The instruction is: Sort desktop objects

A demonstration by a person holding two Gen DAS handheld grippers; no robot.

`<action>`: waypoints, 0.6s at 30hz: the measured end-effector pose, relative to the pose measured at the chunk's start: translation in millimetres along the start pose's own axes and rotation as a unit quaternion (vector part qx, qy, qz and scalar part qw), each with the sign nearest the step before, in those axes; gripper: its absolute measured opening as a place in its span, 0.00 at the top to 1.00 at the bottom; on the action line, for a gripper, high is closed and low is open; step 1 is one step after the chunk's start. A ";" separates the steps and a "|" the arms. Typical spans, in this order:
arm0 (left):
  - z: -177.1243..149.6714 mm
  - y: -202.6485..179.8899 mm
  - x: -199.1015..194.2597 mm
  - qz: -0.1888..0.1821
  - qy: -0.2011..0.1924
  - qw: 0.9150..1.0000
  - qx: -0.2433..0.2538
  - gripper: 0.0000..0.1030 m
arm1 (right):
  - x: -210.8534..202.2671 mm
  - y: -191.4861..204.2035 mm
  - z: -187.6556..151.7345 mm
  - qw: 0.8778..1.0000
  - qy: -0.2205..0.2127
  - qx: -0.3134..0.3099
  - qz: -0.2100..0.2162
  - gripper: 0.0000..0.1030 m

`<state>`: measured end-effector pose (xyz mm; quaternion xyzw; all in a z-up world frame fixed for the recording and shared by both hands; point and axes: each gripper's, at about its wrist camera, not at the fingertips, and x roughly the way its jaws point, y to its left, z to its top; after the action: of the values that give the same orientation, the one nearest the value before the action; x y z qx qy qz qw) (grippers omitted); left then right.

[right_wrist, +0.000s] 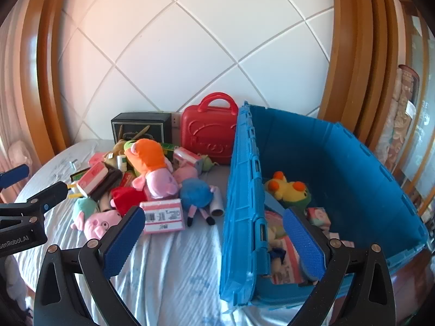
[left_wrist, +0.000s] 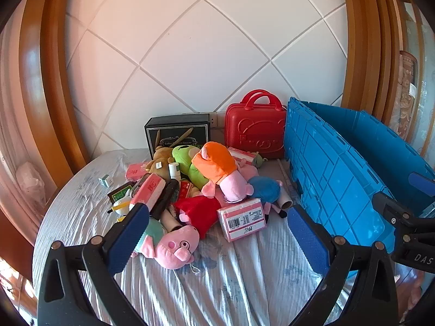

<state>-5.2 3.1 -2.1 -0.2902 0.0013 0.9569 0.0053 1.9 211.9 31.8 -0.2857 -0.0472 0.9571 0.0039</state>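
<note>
A pile of plush toys and small boxes lies on the pale cloth: a pink pig plush (left_wrist: 174, 247), an orange-dressed pig plush (left_wrist: 220, 168), a blue plush (left_wrist: 265, 188) and a pink barcode box (left_wrist: 242, 218). My left gripper (left_wrist: 217, 233) is open and empty, held above the cloth just short of the pile. My right gripper (right_wrist: 212, 240) is open and empty, straddling the near wall of the blue crate (right_wrist: 353, 168). The crate holds a yellow duck plush (right_wrist: 288, 188) and pink boxes (right_wrist: 318, 216). The pile shows in the right wrist view too (right_wrist: 152, 168).
A red toy suitcase (left_wrist: 255, 133) and a black box (left_wrist: 178, 133) stand against the white tiled wall behind the pile. The crate's open lid (left_wrist: 326, 179) stands upright to the right of the pile. Wooden frames curve at both sides.
</note>
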 end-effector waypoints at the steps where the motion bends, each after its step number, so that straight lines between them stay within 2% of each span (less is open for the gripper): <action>1: 0.1 0.3 0.1 0.000 0.000 1.000 -0.001 0.00 | 0.2 0.1 0.2 1.000 0.000 0.000 0.001 0.00; 18: -4.9 10.8 9.5 0.011 0.010 1.000 -0.014 0.00 | 10.9 10.9 7.0 1.000 0.011 -0.009 0.010 0.00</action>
<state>-10.5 -7.6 -11.5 -0.3002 -0.0083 0.9538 -0.0096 -10.9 200.8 30.7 -0.2967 -0.0525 0.9535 -0.0079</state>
